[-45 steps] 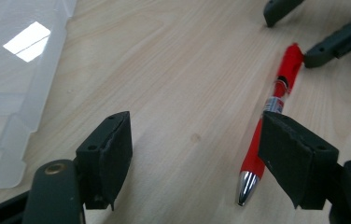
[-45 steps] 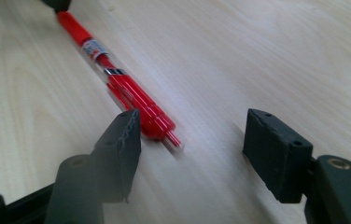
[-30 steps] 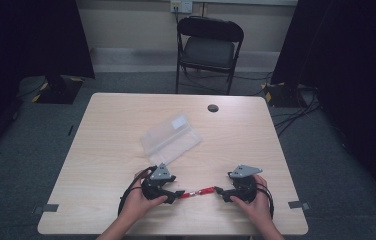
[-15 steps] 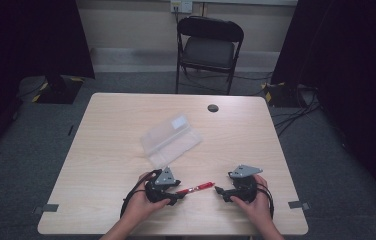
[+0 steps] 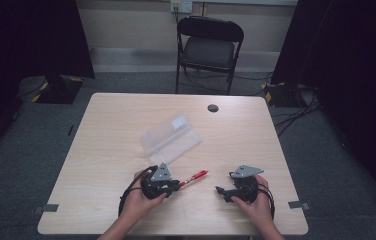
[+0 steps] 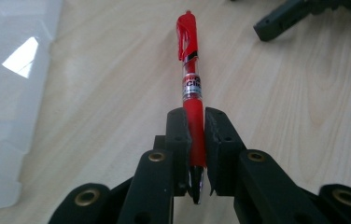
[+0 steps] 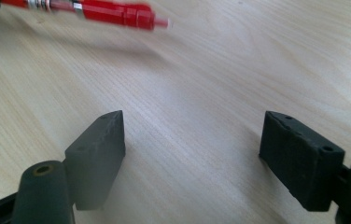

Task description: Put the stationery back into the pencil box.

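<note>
Red pen [image 6: 191,84] is clamped in my left claw [image 6: 196,135], whose jaws have just been closing on it, low over the table [image 5: 116,130] near the clear plastic case [image 5: 170,138]. My right claw [image 7: 192,154] stands apart, empty.

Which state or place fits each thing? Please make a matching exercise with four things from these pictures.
Things:
1. red pen
2. clear plastic box
3. right hand-held gripper
4. folding chair

States or places:
A. beyond the table's far edge
B. jaws wide apart, nothing between them
C. clamped between the jaws of the left hand-held gripper
D. lying on the table near its middle

Pairs: 1-C, 2-D, 3-B, 4-A
</note>
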Motion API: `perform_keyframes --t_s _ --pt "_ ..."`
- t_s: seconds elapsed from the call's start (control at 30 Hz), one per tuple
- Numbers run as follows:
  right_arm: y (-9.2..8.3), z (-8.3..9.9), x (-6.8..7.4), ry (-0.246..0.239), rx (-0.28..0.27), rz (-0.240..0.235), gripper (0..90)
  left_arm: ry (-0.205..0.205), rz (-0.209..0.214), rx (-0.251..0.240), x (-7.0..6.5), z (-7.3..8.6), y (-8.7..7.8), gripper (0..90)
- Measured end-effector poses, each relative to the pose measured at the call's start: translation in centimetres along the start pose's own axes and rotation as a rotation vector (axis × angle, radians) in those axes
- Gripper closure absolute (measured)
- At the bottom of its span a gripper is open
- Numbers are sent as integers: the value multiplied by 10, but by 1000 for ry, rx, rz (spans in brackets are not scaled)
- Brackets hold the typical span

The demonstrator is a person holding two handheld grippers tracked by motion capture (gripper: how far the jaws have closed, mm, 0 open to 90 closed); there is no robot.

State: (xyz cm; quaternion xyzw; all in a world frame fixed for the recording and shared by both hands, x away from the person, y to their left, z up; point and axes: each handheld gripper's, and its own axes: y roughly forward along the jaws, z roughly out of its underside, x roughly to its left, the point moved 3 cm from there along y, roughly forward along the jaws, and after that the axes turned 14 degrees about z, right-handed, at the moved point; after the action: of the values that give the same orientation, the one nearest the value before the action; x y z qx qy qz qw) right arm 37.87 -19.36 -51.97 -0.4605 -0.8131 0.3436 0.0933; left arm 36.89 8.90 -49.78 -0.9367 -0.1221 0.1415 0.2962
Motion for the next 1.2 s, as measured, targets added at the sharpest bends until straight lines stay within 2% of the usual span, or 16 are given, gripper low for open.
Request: perform_keyframes --t_s 0.1,0.2,0.37,0.53,0.77,1.0,1.07,1.17,1.2 --pt "0 0 0 1 1 -3 211 -8 -10 -20 3 -4 -5 809" --pt "1 0 2 -24 8 -19 129 -10 -24 -29 5 -6 -10 809" --pt "1 0 2 -30 9 -23 129 -5 -38 -45 9 -10 -16 809" --pt "1 0 2 -31 9 -23 128 -18 -51 -53 14 -13 -20 809" --pt "1 0 2 -31 9 -22 128 -31 -78 -69 28 -25 -27 808" --pt "1 0 2 -30 9 -23 128 -40 -110 -78 43 -37 -25 808" --pt "1 0 2 -31 9 -22 128 -55 -108 -79 48 -39 -21 808" --pt "1 0 2 -31 9 -23 128 -62 -127 -65 58 -41 -19 808" --pt "1 0 2 -31 9 -23 128 -72 -127 -78 61 -41 -17 808"
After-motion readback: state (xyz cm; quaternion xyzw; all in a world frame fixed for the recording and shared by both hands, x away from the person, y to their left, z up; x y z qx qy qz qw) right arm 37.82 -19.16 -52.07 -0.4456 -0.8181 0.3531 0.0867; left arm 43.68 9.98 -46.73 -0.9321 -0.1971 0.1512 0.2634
